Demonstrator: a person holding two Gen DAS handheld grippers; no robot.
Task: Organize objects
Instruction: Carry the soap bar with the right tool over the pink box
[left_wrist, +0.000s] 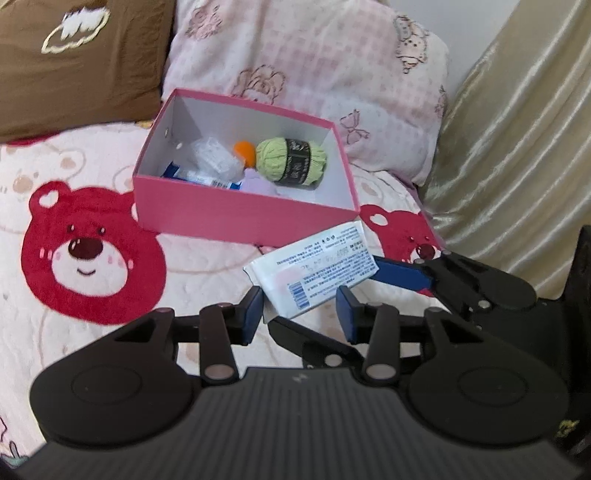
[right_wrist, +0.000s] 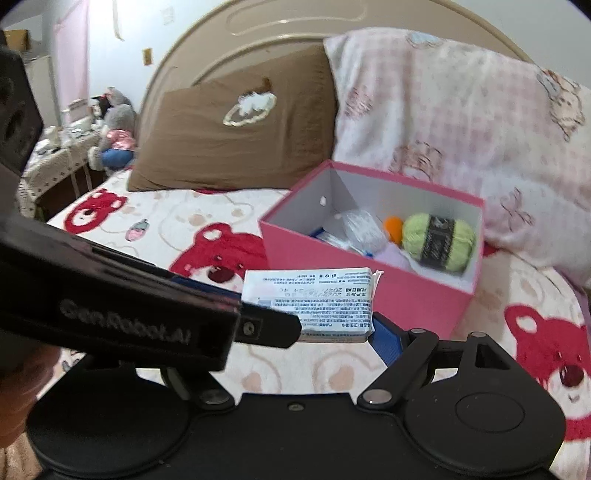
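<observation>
A white rectangular plastic-wrapped pack with printed text (left_wrist: 312, 271) hangs above the bed's bear-print blanket (left_wrist: 85, 236), at about 5 o'clock from the pink cardboard box (left_wrist: 236, 210). The left gripper (left_wrist: 301, 312) has its blue-padded jaws set around the pack's near corner; whether both pads press on it I cannot tell. The right gripper (right_wrist: 314, 325) has its jaws spread wide along the pack's length, one blue pad against its right end, the other hidden. Inside the box lie a green yarn ball with black band (left_wrist: 291, 160), at 3 o'clock, an orange ball (left_wrist: 243, 149), and clear-wrapped packets (left_wrist: 214, 160).
</observation>
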